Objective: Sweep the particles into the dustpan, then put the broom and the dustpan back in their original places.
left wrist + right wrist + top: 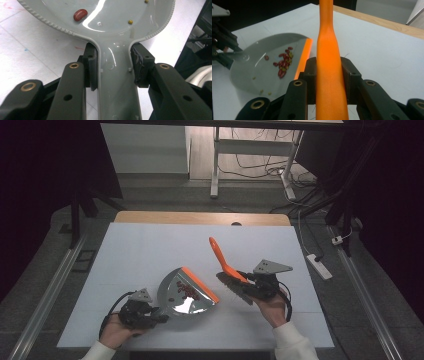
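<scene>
A grey dustpan (pixel 182 295) with an orange lip lies on the white table, holding several red beans (pixel 187 290) near the lip. My left gripper (pixel 150 312) is shut on the dustpan's handle (pixel 116 82); its pads (pixel 91 66) press both sides of it. One red bean (pixel 80 14) and small yellow grains lie in the pan. To the pan's right, my right gripper (pixel 252 285) is shut on the orange handle of a brush (pixel 227 265), whose dark bristles (pixel 235 287) point down-left. The brush handle (pixel 330 75) runs up between the jaws, and the dustpan (pixel 267 67) lies at left.
The white table top (pixel 150 250) has a wooden strip (pixel 200 217) along its far edge. Beyond it stand desk legs (pixel 216 165) and loose cables on the floor. A power strip (pixel 320 266) lies on the floor at the right.
</scene>
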